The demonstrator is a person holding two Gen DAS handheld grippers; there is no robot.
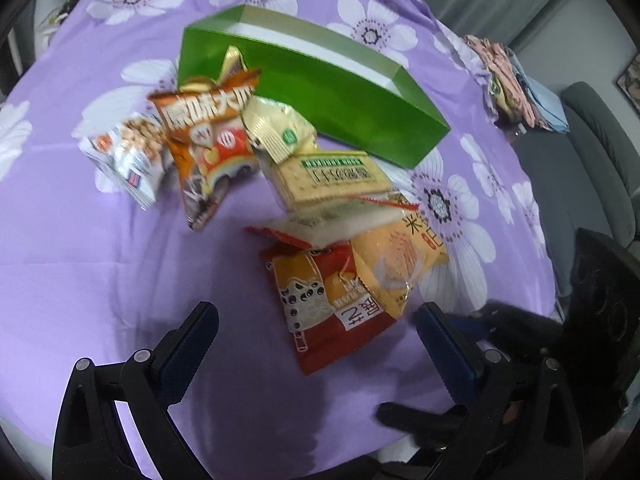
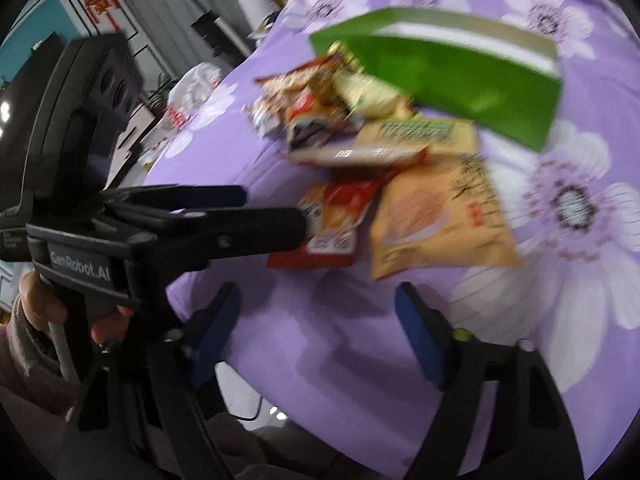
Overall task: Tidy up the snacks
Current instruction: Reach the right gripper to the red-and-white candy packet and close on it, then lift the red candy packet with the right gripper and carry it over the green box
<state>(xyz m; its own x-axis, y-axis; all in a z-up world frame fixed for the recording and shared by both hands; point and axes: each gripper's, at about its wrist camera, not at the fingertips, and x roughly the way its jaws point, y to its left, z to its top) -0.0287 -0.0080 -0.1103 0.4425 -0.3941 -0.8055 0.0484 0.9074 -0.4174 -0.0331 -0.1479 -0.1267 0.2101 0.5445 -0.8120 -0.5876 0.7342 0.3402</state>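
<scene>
Several snack packets lie in a loose pile on the purple flowered cloth, in front of an open green box (image 1: pixel 320 92) (image 2: pixel 460 80). Nearest me are a red milk-tea packet (image 1: pixel 324 308) (image 2: pixel 332 220) and an orange rice-cracker packet (image 1: pixel 400 260) (image 2: pixel 436 220). Behind them lie a cracker pack (image 1: pixel 332 178), a cream packet (image 1: pixel 280 124), an orange sunflower-seed bag (image 1: pixel 208 136) and a white nut packet (image 1: pixel 128 152). My left gripper (image 1: pixel 316 320) is open and empty just short of the red packet. My right gripper (image 2: pixel 318 308) is open and empty, below the pile.
The left gripper body (image 2: pixel 160 224) reaches in from the left of the right wrist view, its tips over the red packet. Folded cloths (image 1: pixel 512 80) sit at the table's far right edge. A grey sofa (image 1: pixel 600 152) stands beyond. A white plastic bag (image 2: pixel 192 88) lies at the far left.
</scene>
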